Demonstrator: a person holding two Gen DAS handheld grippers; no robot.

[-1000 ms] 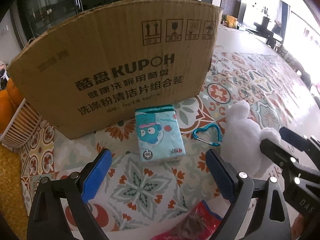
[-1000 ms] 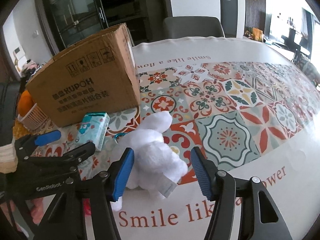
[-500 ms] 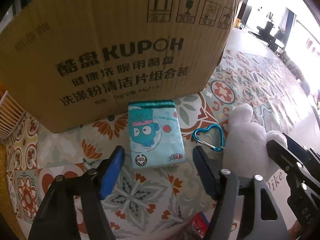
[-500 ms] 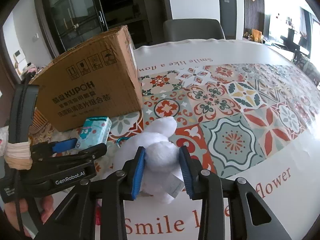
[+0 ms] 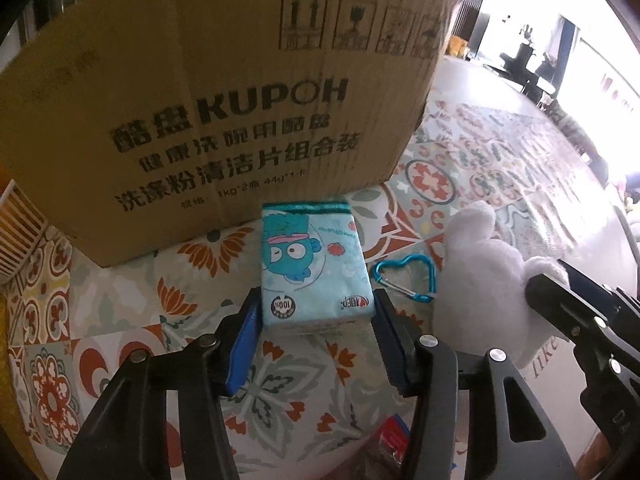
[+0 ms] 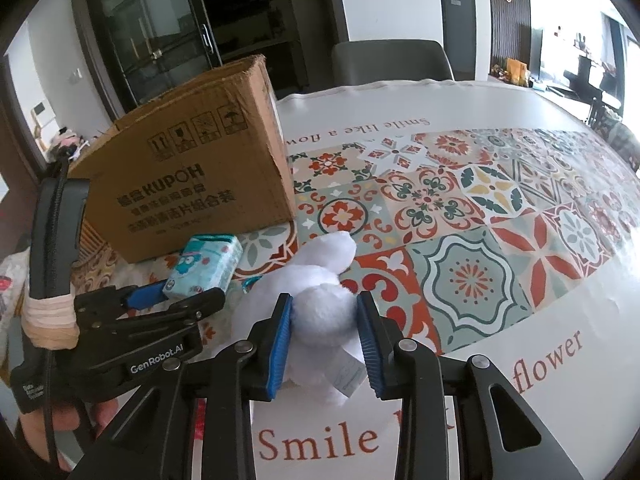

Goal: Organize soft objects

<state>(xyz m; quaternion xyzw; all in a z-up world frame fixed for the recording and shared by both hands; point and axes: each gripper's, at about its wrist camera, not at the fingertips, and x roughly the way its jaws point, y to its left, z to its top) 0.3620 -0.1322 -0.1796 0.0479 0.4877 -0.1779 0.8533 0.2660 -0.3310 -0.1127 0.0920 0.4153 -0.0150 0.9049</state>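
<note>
A light blue tissue pack (image 5: 314, 266) with a cartoon fish lies on the patterned tablecloth in front of a cardboard box (image 5: 224, 112). My left gripper (image 5: 316, 316) has its blue pads closed against the near end of the pack, which rests on the table. The pack also shows in the right wrist view (image 6: 206, 266). A white plush toy (image 6: 320, 300) lies to its right. My right gripper (image 6: 325, 322) is shut on the plush's body. The plush also shows in the left wrist view (image 5: 480, 276).
A blue heart-shaped carabiner (image 5: 406, 278) lies between pack and plush. A red wrapper (image 5: 390, 446) sits near the front edge. A slatted basket (image 5: 18, 232) stands left of the box (image 6: 192, 184). A grey chair (image 6: 390, 62) is behind the table.
My left gripper moved forward and closed its pads onto the tissue pack. My right gripper closed on the white plush toy.
</note>
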